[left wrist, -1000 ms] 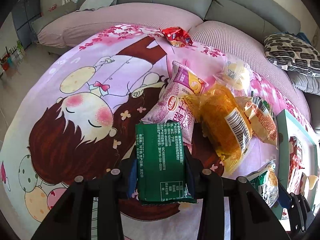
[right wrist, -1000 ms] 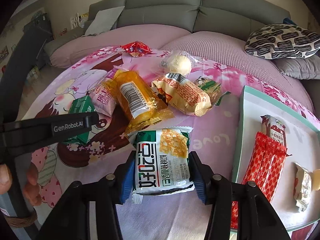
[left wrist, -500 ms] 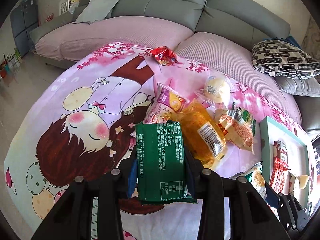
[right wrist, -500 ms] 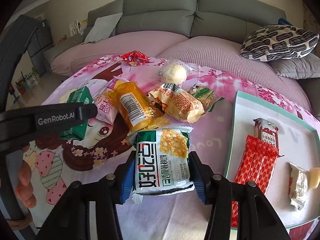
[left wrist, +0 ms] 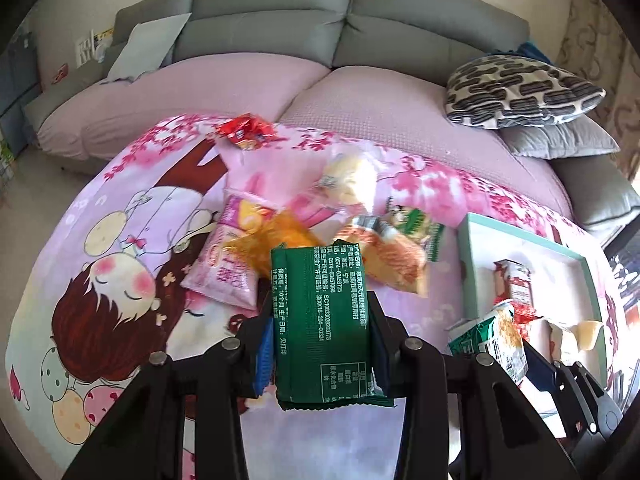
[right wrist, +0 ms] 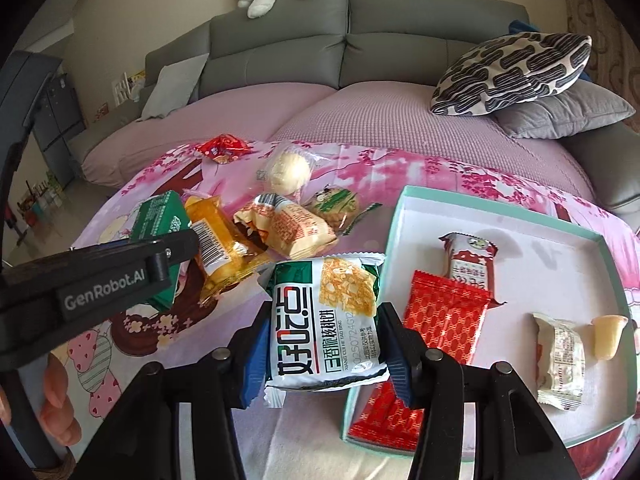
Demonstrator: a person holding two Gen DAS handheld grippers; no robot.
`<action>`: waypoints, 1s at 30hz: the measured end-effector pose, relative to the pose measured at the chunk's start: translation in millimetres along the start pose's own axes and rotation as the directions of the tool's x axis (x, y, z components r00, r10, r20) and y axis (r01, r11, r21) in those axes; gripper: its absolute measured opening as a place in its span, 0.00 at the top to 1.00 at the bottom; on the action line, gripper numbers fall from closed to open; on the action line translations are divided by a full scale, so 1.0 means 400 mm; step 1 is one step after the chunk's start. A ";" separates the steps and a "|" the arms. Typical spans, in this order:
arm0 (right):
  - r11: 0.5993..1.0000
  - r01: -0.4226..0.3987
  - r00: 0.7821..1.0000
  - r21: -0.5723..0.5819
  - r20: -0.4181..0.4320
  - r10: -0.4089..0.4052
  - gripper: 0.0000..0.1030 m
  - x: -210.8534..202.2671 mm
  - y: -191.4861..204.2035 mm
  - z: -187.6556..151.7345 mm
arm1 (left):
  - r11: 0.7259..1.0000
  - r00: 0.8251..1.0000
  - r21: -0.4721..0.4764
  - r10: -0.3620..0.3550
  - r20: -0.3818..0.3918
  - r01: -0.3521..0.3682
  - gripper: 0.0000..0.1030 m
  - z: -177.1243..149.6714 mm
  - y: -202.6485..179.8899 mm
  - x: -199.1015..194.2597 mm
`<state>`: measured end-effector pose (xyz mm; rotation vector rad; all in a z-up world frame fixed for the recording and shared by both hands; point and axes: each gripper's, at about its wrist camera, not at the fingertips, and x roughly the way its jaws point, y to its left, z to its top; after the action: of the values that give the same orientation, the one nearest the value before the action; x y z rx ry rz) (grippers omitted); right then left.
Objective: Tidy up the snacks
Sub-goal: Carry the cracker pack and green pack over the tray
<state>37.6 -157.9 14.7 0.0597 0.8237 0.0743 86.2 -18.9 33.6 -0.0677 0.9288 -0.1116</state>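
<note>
My left gripper is shut on a dark green snack packet, held above the pink cartoon blanket. A white-and-green walnut cake packet sits clamped in my right gripper, just left of the teal-rimmed white tray. That tray, also visible in the left wrist view, holds a red packet, a red-and-white bar, a white wrapped snack and a pale yellow jelly cup. The left gripper and its green packet show at the left of the right wrist view.
Loose snacks lie on the blanket: a pink packet, an orange packet, an orange-white packet, a round bun, a green wafer pack, a red packet. A grey sofa and patterned pillow stand behind.
Both grippers have risen and shifted right toward the tray, each keeping its packet. The tray now fills more of both views, and the loose snacks look farther off.
</note>
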 end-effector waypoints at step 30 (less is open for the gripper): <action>0.927 0.233 0.971 0.293 -0.029 -0.235 0.48 -0.104 -0.402 -0.067 | 0.949 0.982 0.254 -0.166 -0.095 0.185 0.60 -0.082 -0.368 0.019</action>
<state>-3.4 -321.1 13.6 0.2424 0.8248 -0.2762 54.6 -166.3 23.9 0.1001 0.9728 -0.4039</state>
